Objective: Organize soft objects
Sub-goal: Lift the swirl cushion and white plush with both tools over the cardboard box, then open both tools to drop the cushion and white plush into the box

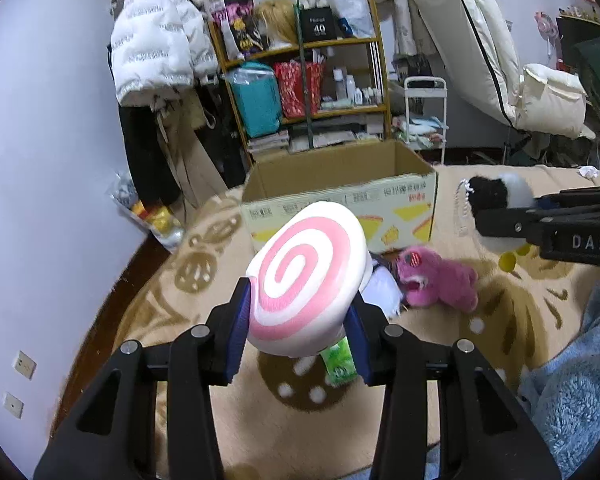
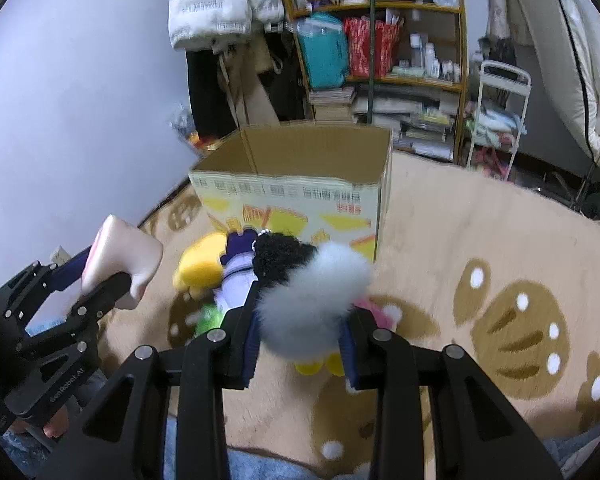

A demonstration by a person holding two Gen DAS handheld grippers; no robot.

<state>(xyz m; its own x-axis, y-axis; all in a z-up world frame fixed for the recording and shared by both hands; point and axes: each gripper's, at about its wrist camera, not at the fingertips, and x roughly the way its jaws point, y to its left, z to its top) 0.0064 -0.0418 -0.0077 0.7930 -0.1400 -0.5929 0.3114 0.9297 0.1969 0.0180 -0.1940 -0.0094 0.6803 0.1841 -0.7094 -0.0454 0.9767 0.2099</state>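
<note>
My left gripper [image 1: 300, 312] is shut on a round pink-and-white spiral cushion [image 1: 306, 276] and holds it above the rug; the cushion also shows at the left of the right wrist view [image 2: 120, 256]. My right gripper [image 2: 302, 332] is shut on a fluffy black-and-white plush [image 2: 308, 292], also seen at the right of the left wrist view [image 1: 496, 196]. An open cardboard box [image 1: 340, 200] stands ahead on the rug, also in the right wrist view [image 2: 292, 196]. A pink plush bear [image 1: 436, 280], a yellow plush [image 2: 200, 268] and a purple-white plush [image 2: 236, 276] lie before the box.
A tan patterned rug [image 2: 480, 260] covers the floor. A green packet [image 1: 340, 364] lies under the cushion. A cluttered shelf [image 1: 312, 80], hanging white jacket [image 1: 156, 40] and white cart [image 1: 424, 116] stand behind the box. A blue fleece [image 1: 572, 392] is at the lower right.
</note>
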